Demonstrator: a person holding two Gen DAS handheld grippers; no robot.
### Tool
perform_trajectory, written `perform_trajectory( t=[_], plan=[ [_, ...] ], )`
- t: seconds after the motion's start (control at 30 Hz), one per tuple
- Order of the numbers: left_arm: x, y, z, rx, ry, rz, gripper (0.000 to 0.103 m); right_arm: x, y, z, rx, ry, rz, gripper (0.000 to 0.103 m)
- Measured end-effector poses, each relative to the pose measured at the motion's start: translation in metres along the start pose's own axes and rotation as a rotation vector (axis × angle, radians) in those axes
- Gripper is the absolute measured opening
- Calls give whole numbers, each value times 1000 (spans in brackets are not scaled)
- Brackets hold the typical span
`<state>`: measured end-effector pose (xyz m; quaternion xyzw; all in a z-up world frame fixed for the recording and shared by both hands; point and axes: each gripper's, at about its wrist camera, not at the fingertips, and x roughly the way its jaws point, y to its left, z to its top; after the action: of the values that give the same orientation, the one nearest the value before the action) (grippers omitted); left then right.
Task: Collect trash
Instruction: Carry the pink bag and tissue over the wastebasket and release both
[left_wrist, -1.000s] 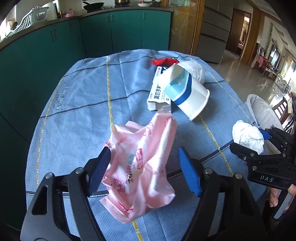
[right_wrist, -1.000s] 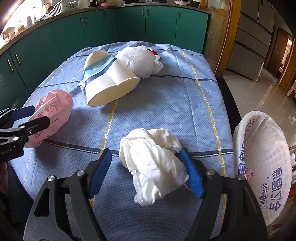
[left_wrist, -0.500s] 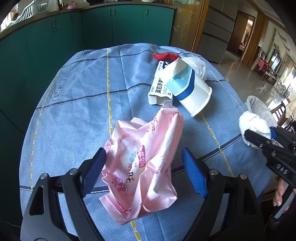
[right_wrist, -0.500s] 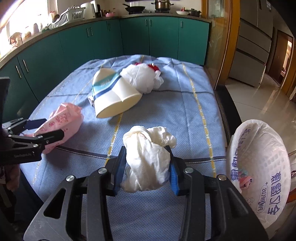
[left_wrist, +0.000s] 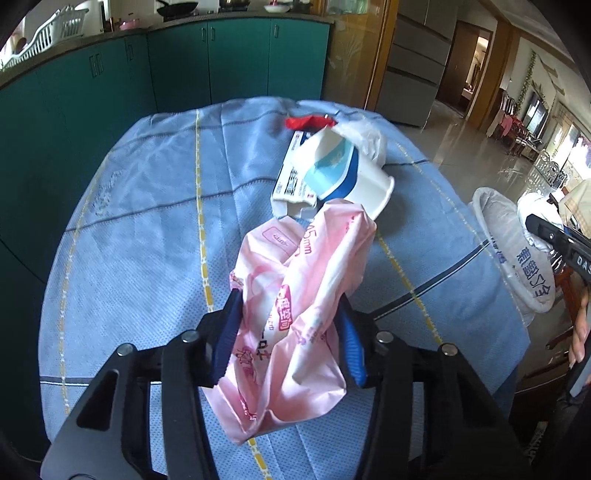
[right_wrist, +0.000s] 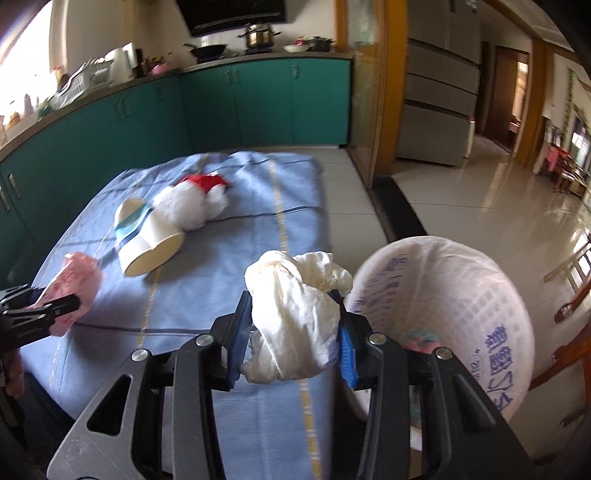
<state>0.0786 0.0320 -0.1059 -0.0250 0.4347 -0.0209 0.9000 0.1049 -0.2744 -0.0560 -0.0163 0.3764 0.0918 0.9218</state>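
Left gripper (left_wrist: 286, 341): jaws have just closed, now pinching the pink wrapper (left_wrist: 295, 302), earlier loose between them | right gripper (right_wrist: 291, 338): jaws pinching the white tissue wad (right_wrist: 295, 302), now lifted off the table (right_wrist: 207, 258), beside the lined bin (right_wrist: 461, 295).

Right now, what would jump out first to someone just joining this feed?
Both grippers are loaded: the left gripper has just closed on a pink wrapper over the blue tablecloth, and the right gripper clamps a white crumpled wad beside the lined trash basket. A tipped paper cup lies farther back.
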Motion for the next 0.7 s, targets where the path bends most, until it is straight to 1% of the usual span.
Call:
perform_trajectory(
  t=[0.1,0.13,0.2,0.3,0.4,0.5,0.53,0.7],
  plan=[
    [-19,-3,9,6,-63,-26,50,-12,-28,2,53,-35,-52,41],
    [-23,-5,12,5,-78,-36,50,-16,-43,3,82,-46,-79,41],
    [-32,-13,22,16,-110,-59,51,-20,-67,1,131,-52,-120,41],
    [-35,-33,34,49,-134,-80,51,-27,-96,-7,201,-57,-163,41],
    [-28,-59,49,83,-143,-123,51,-34,-116,-16,238,-61,-195,41],
    [-18,-97,63,132,-146,-188,51,-41,-134,-26,263,-54,-229,41],
    [-14,-116,68,159,-145,-224,51,-43,-139,-29,269,-53,-236,41],
    [6,-193,80,268,-120,-322,51,-58,-161,-43,304,-50,-291,41]
  ],
)
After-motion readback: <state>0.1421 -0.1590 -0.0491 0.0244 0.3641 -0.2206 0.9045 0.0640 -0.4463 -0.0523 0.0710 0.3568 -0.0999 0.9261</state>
